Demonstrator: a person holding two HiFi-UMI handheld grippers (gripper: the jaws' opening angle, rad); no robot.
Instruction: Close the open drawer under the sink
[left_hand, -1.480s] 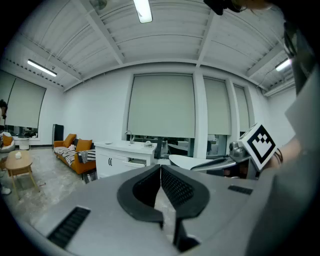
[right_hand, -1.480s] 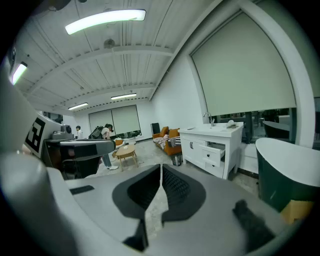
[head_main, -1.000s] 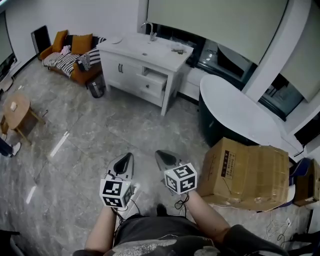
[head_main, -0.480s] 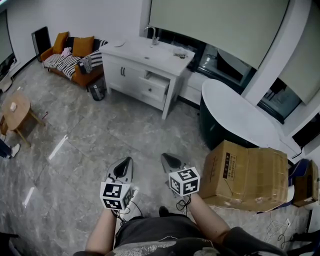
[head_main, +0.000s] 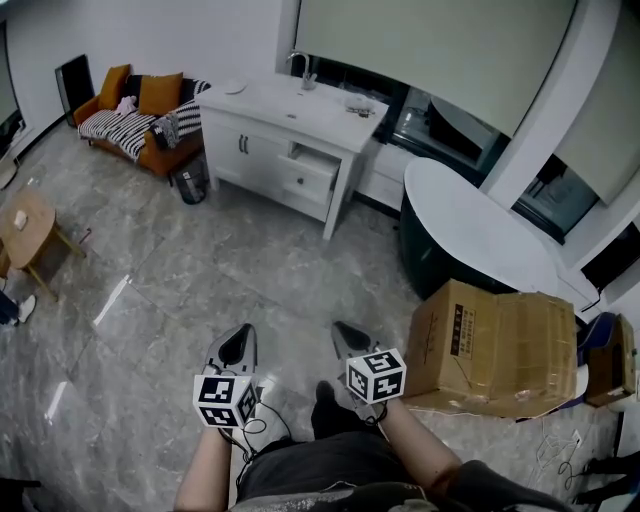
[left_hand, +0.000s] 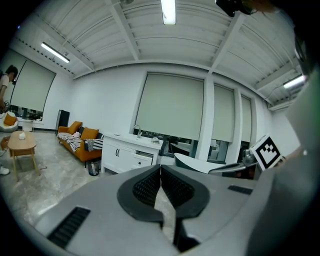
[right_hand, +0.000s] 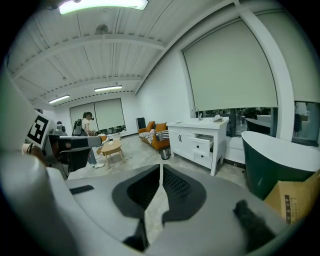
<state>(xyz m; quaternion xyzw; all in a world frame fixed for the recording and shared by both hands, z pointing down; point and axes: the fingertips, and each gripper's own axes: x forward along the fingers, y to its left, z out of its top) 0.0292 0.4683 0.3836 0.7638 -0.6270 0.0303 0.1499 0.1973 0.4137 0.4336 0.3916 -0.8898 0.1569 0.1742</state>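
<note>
I hold both grippers low in front of me, over the grey marble floor (head_main: 200, 270) and well apart from the work. The left gripper (head_main: 240, 334) has its jaws pressed together with nothing between them, as its own view shows (left_hand: 160, 171). The right gripper (head_main: 346, 330) is clenched and empty in the same way (right_hand: 161, 171). The open drawer (head_main: 309, 160) is across the room in the white sink cabinet (head_main: 262, 135). It is the upper one on the cabinet's right part, under the countertop, and it stands out from the front. From here it is small and I cannot see what is inside it. In the right gripper view the drawer (right_hand: 204, 144) also shows pulled out. A cardboard box (head_main: 495, 345) lies near my right arm, beside a dark green bathtub (head_main: 470, 235), whose far end is cut off. My forearms leave the head view at its bottom edge. A round wooden table (head_main: 25, 228) is partly cut by the left edge.
</note>
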